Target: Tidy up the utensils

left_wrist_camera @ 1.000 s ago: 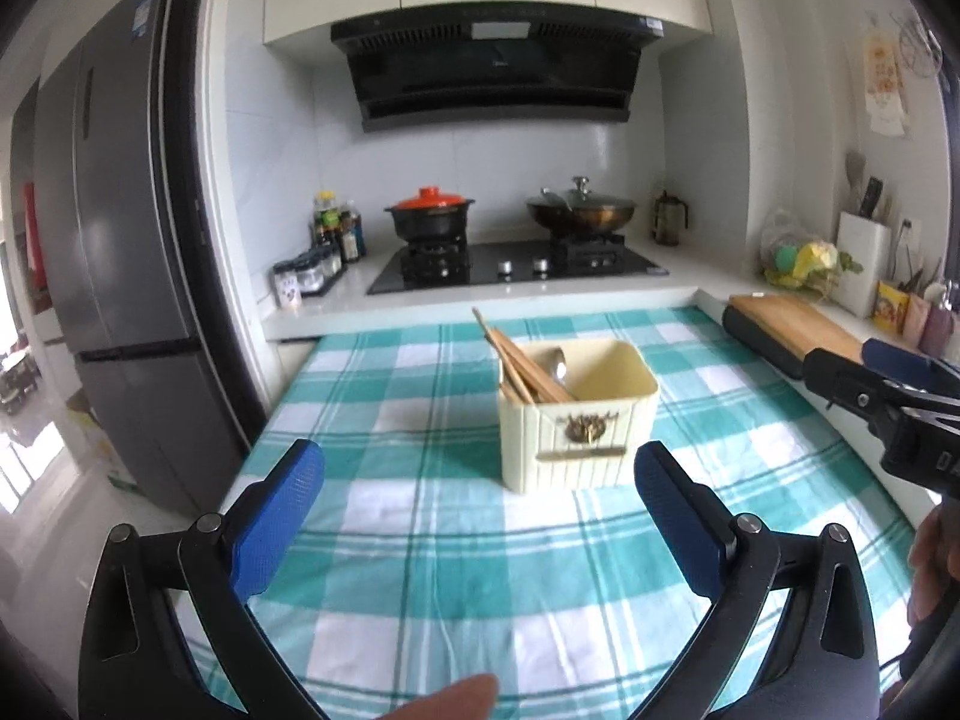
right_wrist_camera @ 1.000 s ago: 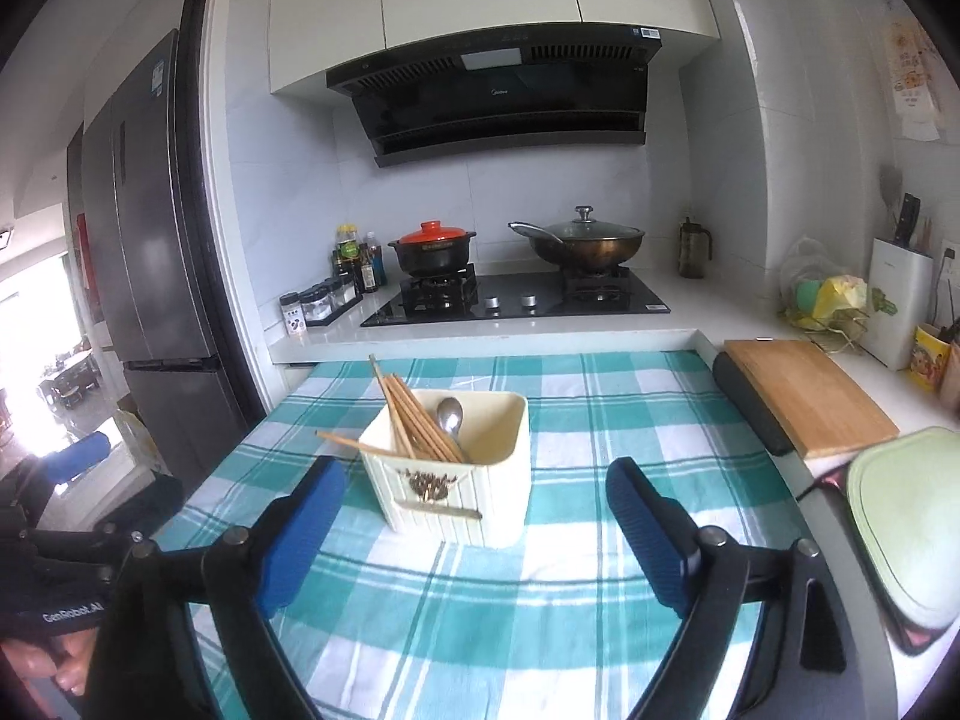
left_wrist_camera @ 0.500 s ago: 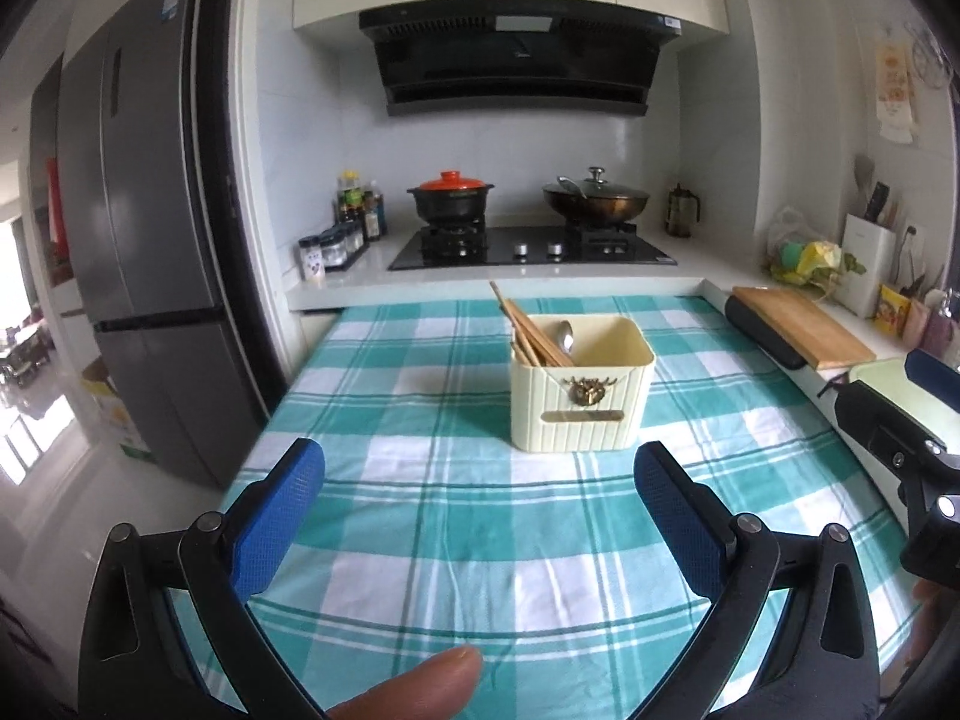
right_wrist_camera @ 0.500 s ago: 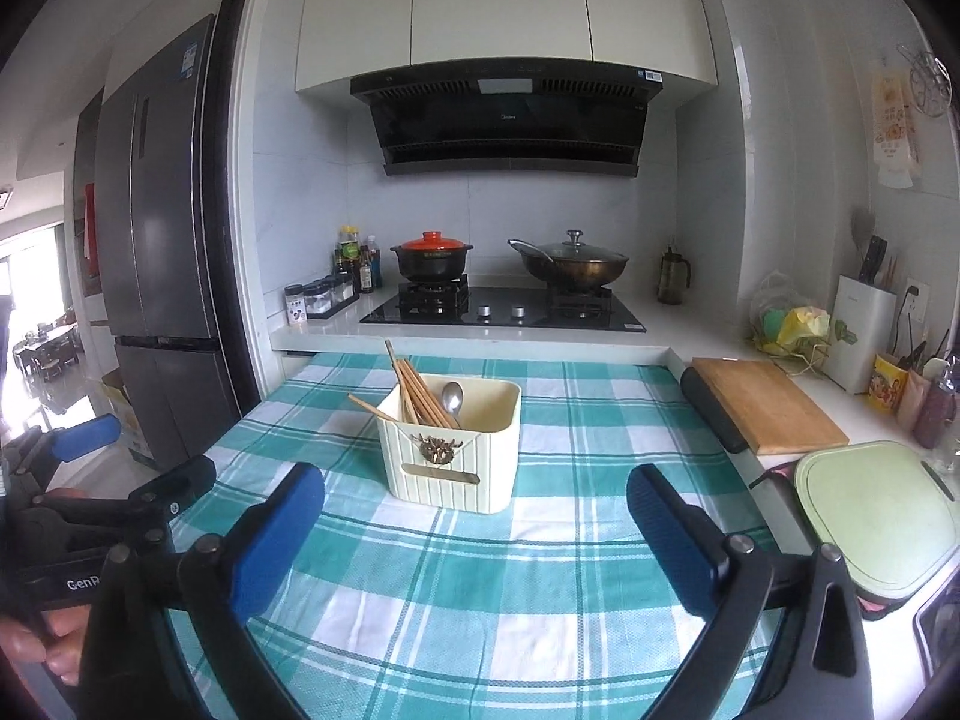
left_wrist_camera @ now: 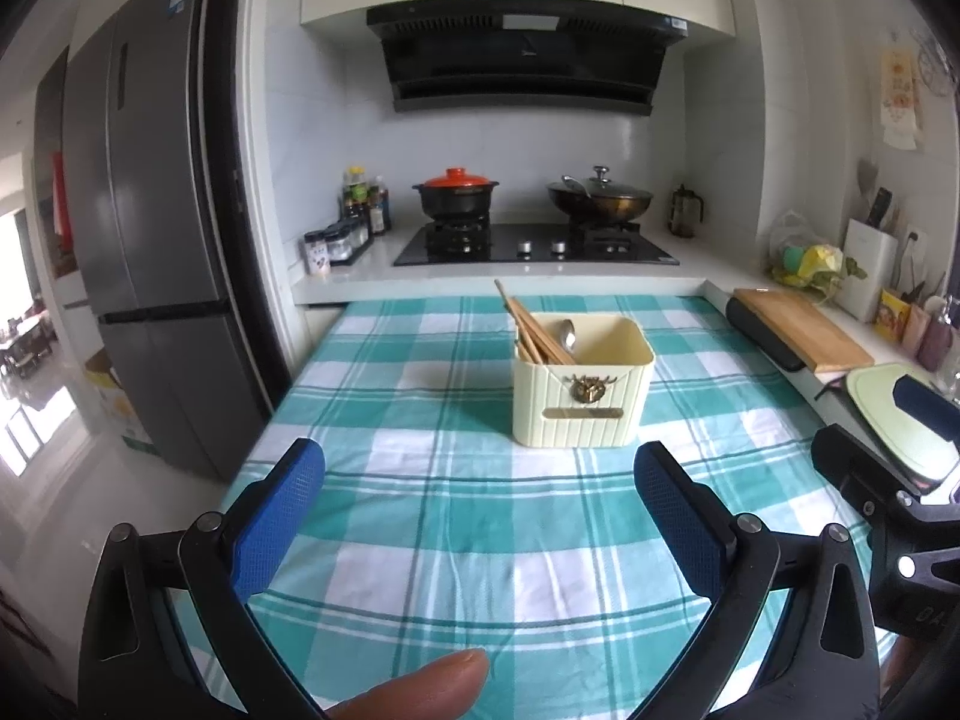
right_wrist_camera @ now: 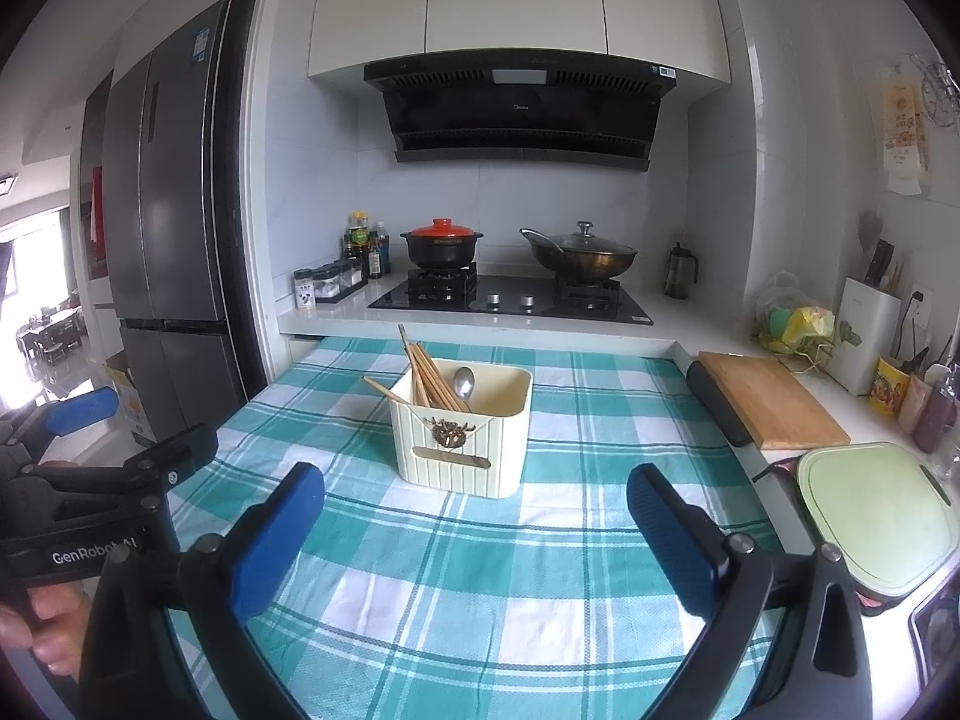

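The cream utensil box (left_wrist_camera: pixel 581 387) stands on the green and white checked tablecloth (left_wrist_camera: pixel 420 516), near the middle of the table, and it has a small metal ornament (left_wrist_camera: pixel 591 387) and a narrow metal plate on its front wall; no writing can be read on that plate. Inside the box, at its left end, a bundle of wooden chopsticks (left_wrist_camera: pixel 531 330) leans to the left and a metal spoon (left_wrist_camera: pixel 565 333) stands just beside it with the bowl up. In the right wrist view 1 chopstick (right_wrist_camera: pixel 384 390) sticks out over the left rim of the box. In front of the box the left gripper (left_wrist_camera: pixel 480 525) hangs above the cloth with its 2 blue pads wide apart and nothing between them, well apart from the box. The right gripper (right_wrist_camera: pixel 474 531) is in front of the box too, its jaws also spread wide and empty. In the right wrist view the body of the left gripper shows white letters "GenRobot.AI", partly covered. Behind the box is a black gas hob (left_wrist_camera: pixel 534 246) with a black pot with orange lid (left_wrist_camera: pixel 457 195) and a wok with glass lid (left_wrist_camera: pixel 600 198), and above them a black range hood (right_wrist_camera: pixel 519 111) with a small logo too small to read. To the right of the box lie a wooden cutting board (left_wrist_camera: pixel 798 330) and a pale green board (right_wrist_camera: pixel 870 510). To the left of the box stands a grey refrigerator (left_wrist_camera: pixel 150 264) with a small blue label near its top, not readable.
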{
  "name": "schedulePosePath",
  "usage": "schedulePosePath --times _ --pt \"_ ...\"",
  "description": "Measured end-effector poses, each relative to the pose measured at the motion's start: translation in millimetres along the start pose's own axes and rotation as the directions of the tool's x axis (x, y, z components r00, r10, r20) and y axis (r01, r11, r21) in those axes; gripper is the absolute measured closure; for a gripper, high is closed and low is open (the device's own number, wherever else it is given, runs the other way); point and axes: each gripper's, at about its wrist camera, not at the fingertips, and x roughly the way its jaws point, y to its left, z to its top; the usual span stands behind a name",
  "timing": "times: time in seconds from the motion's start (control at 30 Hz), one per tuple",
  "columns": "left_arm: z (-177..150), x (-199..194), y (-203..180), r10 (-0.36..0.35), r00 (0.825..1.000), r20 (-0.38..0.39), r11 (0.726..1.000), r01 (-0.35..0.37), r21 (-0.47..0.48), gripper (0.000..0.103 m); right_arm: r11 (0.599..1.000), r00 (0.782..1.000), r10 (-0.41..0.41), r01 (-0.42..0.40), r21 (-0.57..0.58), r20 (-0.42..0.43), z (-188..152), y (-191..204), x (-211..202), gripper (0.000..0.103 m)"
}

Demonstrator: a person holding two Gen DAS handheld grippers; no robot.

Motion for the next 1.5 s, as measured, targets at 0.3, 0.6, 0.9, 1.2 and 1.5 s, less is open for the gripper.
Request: schedulePosePath --times 0.3,0.6,0.9,1.2,1.5 --pt "0 4 6 0.016 1.000 -0.015 1.000 -0.016 -0.021 0.000 1.000 1.000 -0.006 0.006 0.004 -0.006 1 3 0 0.000" --pt "0 7 6 0.014 0.999 -0.029 1.000 -0.015 -0.026 0.000 1.000 1.000 0.024 -0.024 0.011 -0.018 -1 5 4 0.000" --pt "1 7 7 0.016 0.999 -0.032 0.999 -0.018 -0.031 0.000 0.999 0.999 0.051 -0.051 0.002 -0.014 0 8 1 0.000" --pt "2 5 9 0.015 1.000 -0.024 0.999 -0.016 -0.029 0.000 0.998 0.998 0.060 -0.060 -0.003 -0.010 0 10 -1 0.000" --pt "1 4 10 0.020 1.000 -0.024 0.999 -0.020 -0.028 0.000 0.998 0.998 0.063 -0.064 -0.005 -0.025 1 10 0 0.000"
